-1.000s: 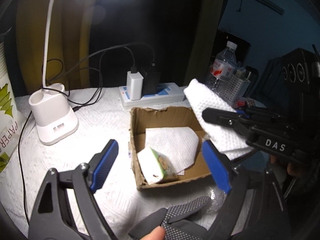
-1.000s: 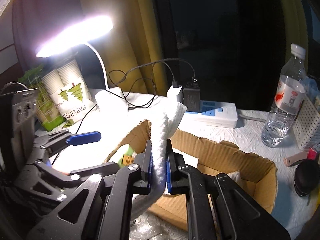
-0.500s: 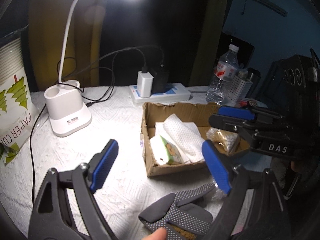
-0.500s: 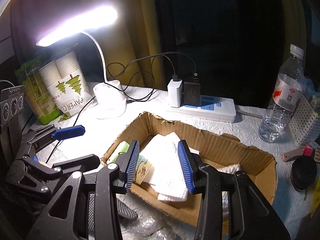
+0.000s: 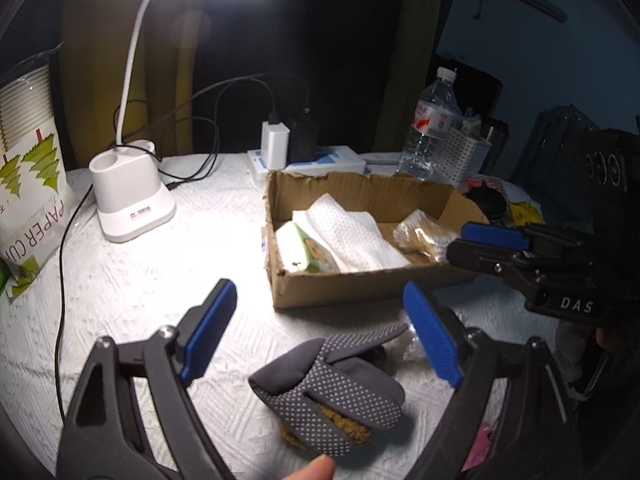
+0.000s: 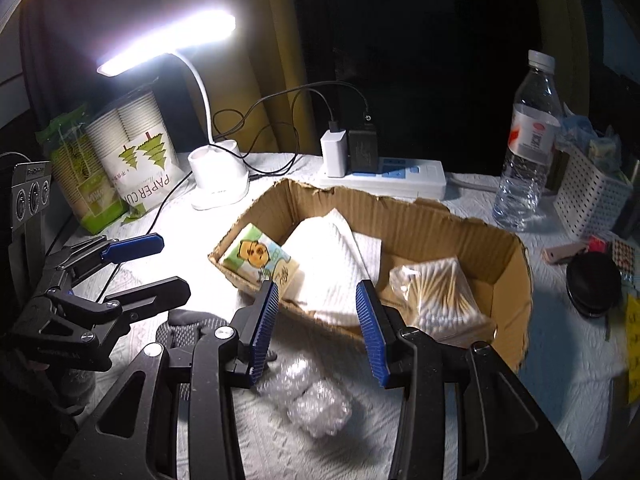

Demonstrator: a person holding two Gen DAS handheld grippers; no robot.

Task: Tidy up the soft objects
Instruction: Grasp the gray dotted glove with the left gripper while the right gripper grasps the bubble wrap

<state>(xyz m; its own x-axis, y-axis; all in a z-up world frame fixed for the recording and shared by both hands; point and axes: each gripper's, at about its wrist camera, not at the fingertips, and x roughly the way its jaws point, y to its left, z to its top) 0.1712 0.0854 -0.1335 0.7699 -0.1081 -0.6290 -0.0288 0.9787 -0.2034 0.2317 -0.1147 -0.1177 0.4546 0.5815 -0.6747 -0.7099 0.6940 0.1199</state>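
A lit white desk lamp (image 6: 218, 176) is shining over a table covered in white textured paper (image 5: 132, 292). Behind it, a bag of paper cups (image 6: 136, 160) is leaning at the left edge, and a white power strip (image 6: 396, 178) with two plugged chargers is sitting along the back. A clear water bottle (image 6: 528, 148) and a white perforated basket (image 6: 592, 196) are standing at the right.

A torn cardboard box (image 6: 508, 276) is sitting mid-table. Inside it, a green tissue pack (image 6: 260, 260) is lying at the left end, a folded white cloth (image 6: 336, 272) is resting beside it, touching it, and a bag of cotton swabs (image 6: 436, 296) is lying at the right end.

In front of the box, a grey dotted glove (image 5: 336, 384) is lying on the table, with a crumpled clear plastic wrap (image 6: 312, 396) just beside it.

The left gripper (image 5: 320, 336) is hovering above the glove, its blue-padded fingers spread wide and gripping nothing. The right gripper (image 6: 320, 328) is hovering at the box's near wall, above the plastic wrap, its fingers likewise parted and empty.
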